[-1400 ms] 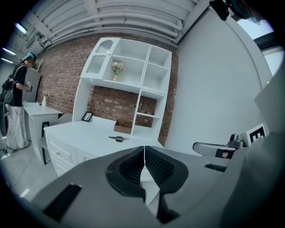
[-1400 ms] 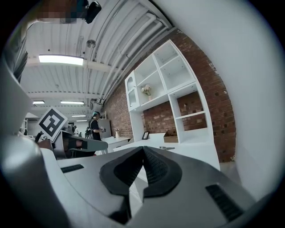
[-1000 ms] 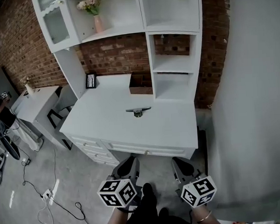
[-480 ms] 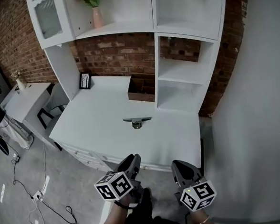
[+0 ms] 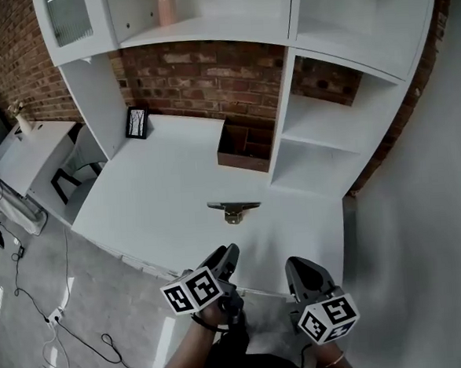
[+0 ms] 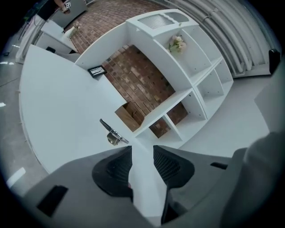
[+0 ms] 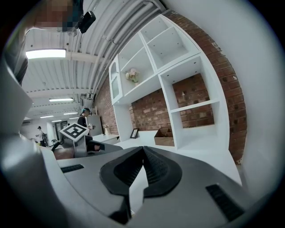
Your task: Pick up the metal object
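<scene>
The metal object (image 5: 234, 209), a slim bar on a brass-coloured base, lies on the white desk (image 5: 153, 208) near its middle, in front of the wooden box. In the left gripper view the metal object (image 6: 113, 132) sits ahead and to the left of the jaws. My left gripper (image 5: 225, 260) hangs over the desk's front edge, well short of the object; its jaws are opening, with nothing between them (image 6: 142, 158). My right gripper (image 5: 299, 265) is beside it at the desk edge, with its jaws closed tip to tip on nothing (image 7: 143, 151).
A brown wooden box (image 5: 246, 147) stands behind the object against the white shelving unit (image 5: 322, 145). A small picture frame (image 5: 137, 123) stands at the back left. A low white table (image 5: 23, 150) and floor cables (image 5: 67, 324) lie to the left.
The view has come closer to the desk, and both grippers have advanced to its front edge. The left gripper's jaws have spread apart. The metal object has not moved.
</scene>
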`<act>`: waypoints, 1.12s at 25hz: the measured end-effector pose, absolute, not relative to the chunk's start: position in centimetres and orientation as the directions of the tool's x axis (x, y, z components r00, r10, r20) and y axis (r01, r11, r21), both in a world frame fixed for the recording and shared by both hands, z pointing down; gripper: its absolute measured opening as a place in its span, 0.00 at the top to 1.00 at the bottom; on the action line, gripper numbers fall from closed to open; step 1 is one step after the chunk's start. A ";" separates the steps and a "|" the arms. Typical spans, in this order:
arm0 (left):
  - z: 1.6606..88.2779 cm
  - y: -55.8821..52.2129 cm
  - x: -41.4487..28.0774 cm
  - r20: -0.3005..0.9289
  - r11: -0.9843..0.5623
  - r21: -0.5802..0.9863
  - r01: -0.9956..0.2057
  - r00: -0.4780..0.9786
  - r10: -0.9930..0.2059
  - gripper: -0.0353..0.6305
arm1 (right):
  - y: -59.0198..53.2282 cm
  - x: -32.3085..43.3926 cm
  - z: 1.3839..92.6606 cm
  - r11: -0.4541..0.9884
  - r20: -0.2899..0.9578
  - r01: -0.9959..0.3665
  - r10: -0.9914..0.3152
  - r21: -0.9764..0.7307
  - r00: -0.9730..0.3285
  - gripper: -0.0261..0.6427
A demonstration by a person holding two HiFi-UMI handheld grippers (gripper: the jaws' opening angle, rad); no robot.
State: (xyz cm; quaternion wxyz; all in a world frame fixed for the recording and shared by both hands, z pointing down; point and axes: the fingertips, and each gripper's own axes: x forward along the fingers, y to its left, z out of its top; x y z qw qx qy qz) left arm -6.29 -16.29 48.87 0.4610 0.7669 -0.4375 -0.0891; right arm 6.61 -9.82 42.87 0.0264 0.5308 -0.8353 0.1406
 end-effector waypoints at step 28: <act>57.5 -29.0 -4.5 0.452 0.122 0.817 -0.564 0.495 -0.742 0.74 | -23.0 9.3 45.4 0.398 0.263 -0.877 -0.845 -0.269 -0.465 0.95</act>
